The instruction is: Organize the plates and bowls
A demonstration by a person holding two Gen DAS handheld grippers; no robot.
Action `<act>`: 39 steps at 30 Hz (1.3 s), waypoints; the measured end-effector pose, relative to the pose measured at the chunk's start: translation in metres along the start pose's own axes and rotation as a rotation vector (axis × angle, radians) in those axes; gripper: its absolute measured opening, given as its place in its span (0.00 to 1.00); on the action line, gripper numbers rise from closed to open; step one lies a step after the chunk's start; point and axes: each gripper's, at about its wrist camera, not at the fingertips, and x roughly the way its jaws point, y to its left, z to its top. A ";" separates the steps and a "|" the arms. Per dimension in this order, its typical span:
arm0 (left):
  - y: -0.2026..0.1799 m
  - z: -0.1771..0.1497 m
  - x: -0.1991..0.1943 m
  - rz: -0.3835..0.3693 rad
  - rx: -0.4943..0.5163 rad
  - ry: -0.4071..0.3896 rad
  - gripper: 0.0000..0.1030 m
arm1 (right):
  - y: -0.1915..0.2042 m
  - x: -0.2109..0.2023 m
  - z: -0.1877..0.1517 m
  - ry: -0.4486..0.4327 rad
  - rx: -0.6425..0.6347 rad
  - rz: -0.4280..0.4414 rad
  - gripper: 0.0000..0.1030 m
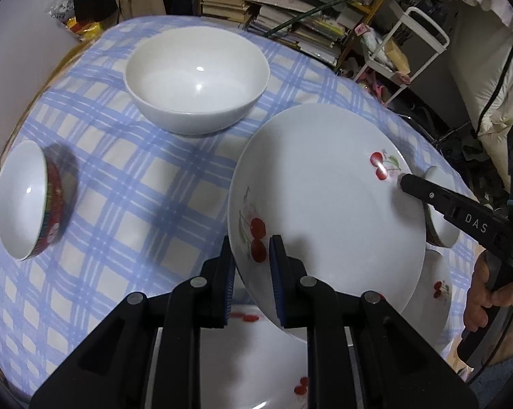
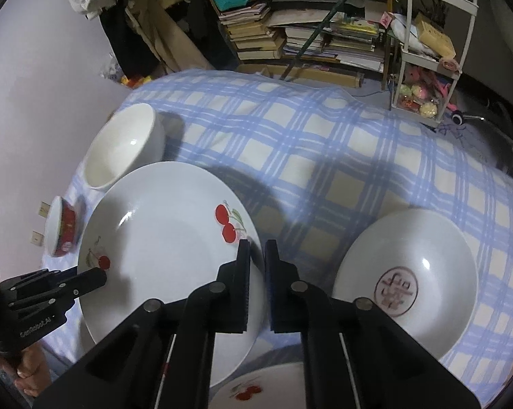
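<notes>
A white cherry-patterned plate [image 1: 324, 218] is held in the air above the table, tilted. My left gripper [image 1: 253, 272] is shut on its near left rim. My right gripper [image 2: 257, 283] is shut on its right rim; it also shows in the left wrist view [image 1: 409, 184]. The same plate shows in the right wrist view [image 2: 164, 259]. A second cherry plate [image 1: 256, 368] lies flat on the cloth below it, also seen in the right wrist view [image 2: 256, 388].
A large white bowl [image 1: 196, 81] stands at the back of the blue checked tablecloth [image 1: 120, 184]. A small red-sided bowl [image 1: 31, 201] sits at the left. A white dish with a brown mark [image 2: 406, 279] is at the right. Shelves of books [image 2: 307, 34] and a white cart [image 2: 430, 51] stand behind.
</notes>
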 end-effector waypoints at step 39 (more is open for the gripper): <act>0.061 -0.126 -0.092 0.061 -0.090 -0.063 0.18 | 0.106 -0.060 -0.112 -0.015 -0.134 0.044 0.10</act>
